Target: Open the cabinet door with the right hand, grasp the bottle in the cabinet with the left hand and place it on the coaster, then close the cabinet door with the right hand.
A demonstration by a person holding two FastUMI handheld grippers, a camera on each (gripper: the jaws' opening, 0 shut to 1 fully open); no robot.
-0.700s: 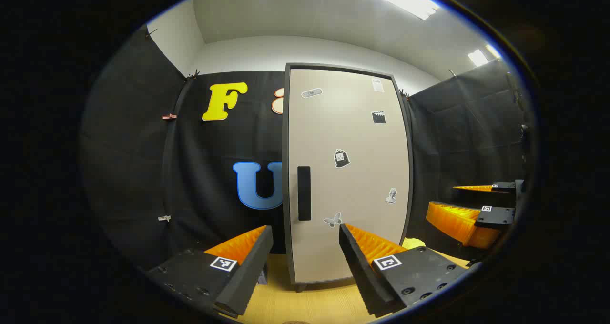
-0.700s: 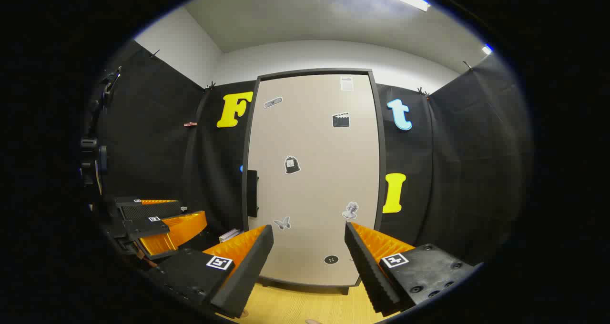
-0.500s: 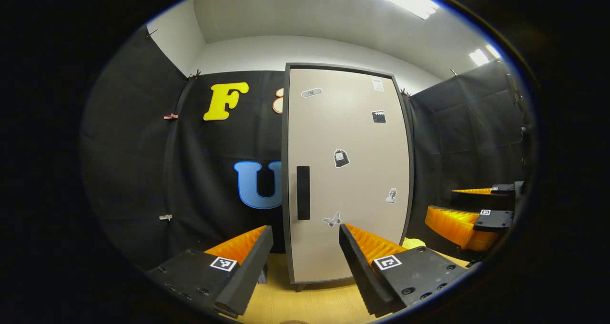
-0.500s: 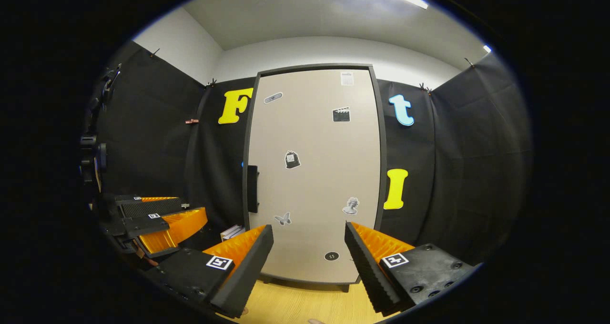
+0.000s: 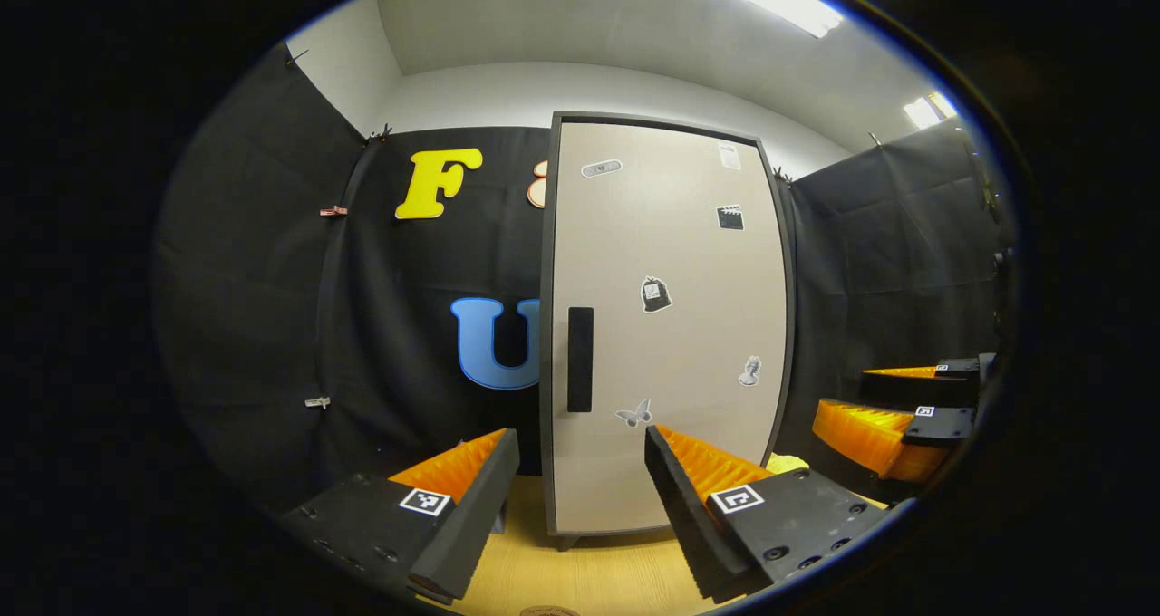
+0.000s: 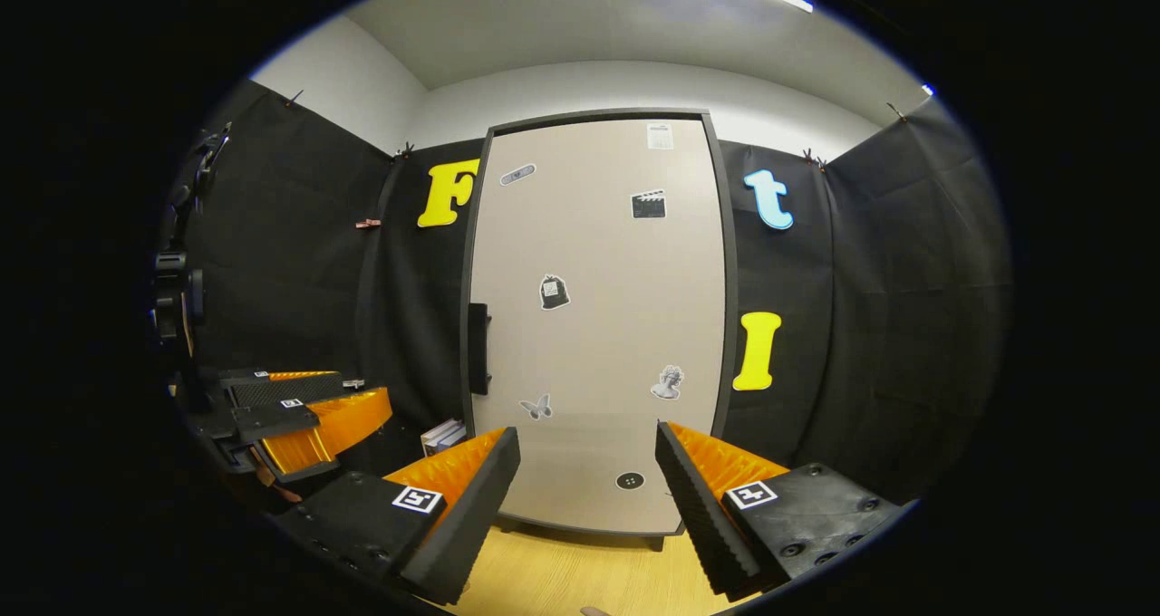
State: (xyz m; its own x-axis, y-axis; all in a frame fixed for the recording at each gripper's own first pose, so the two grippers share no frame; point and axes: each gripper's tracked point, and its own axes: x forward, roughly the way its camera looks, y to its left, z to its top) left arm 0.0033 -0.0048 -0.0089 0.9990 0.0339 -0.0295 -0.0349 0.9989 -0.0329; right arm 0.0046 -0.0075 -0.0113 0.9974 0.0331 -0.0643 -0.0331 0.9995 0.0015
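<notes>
My left gripper (image 5: 573, 471) hangs in the air with its fingers spread wide and nothing between them, well short of the cabinet (image 5: 666, 326). My right gripper (image 6: 587, 466) is the same: fingers apart, holding nothing, facing the cabinet door (image 6: 598, 326) almost head-on. The door is shut, so I cannot see the bottle. The door's dark handle (image 5: 580, 359) stands upright along its left edge, about halfway up, and I touch it with neither gripper. Several small stickers (image 6: 554, 292) dot the door's pale face. The cabinet stands on short feet on the light wooden worktop (image 6: 580, 575). In the left gripper view my right gripper appears off to the right, beside the cabinet. At the bottom edge of the left gripper view a round rim shows on the worktop; it may be the coaster (image 5: 548, 611), but I cannot tell.
</notes>
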